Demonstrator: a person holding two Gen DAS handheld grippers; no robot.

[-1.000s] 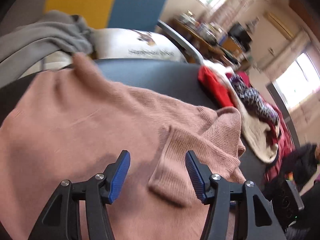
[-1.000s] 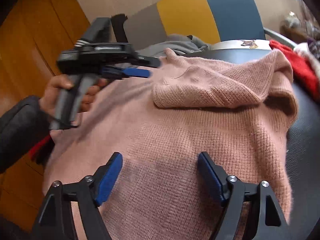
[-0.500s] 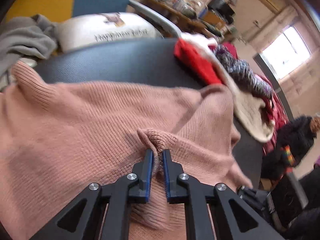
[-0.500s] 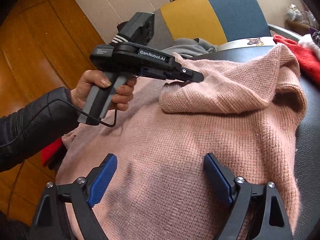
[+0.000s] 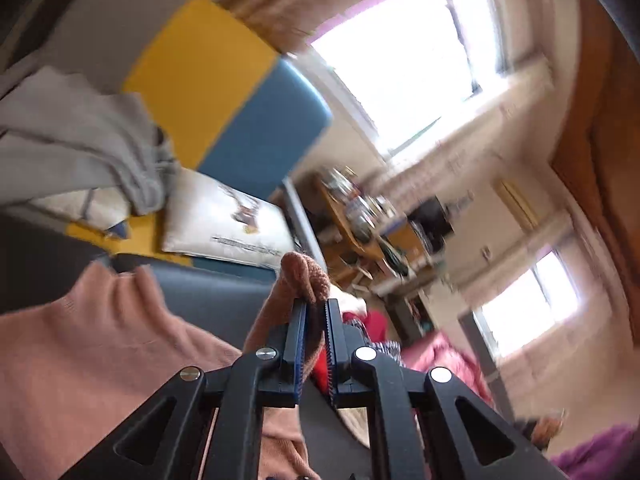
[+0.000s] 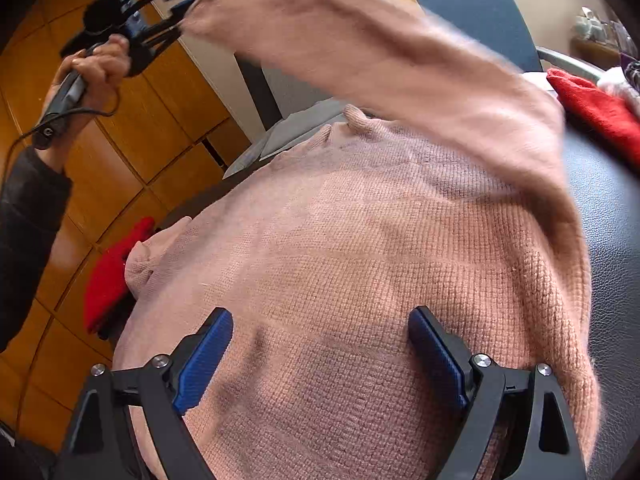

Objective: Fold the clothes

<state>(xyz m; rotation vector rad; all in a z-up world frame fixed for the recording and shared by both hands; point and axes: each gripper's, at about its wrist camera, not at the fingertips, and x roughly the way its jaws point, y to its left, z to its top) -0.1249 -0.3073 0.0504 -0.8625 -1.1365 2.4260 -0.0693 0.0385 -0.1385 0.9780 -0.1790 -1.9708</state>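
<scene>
A pink knitted sweater [image 6: 360,240] lies spread on a dark padded surface [image 6: 612,208]. My left gripper [image 5: 316,308] is shut on the cuff of its sleeve [image 5: 304,276], which bulges out past the blue pads. In the right wrist view that left gripper [image 6: 182,4] is high at the upper left, and the sleeve [image 6: 400,52] stretches up from the sweater's right shoulder to it. My right gripper [image 6: 320,344] hovers open over the lower body of the sweater, with only flat knit between its blue pads [image 6: 204,356].
A grey garment [image 5: 80,148] and a white printed cushion [image 5: 224,224] lie on a yellow and blue chair [image 5: 224,92] behind. Red clothes [image 6: 596,108] sit at the right, another red item [image 6: 112,276] at the left. Wooden panels [image 6: 132,152] stand at the left.
My left gripper closed on the sleeve cuff, then rose steeply and pulled the sleeve up off the sweater. My right gripper stayed in place and opened a little wider.
</scene>
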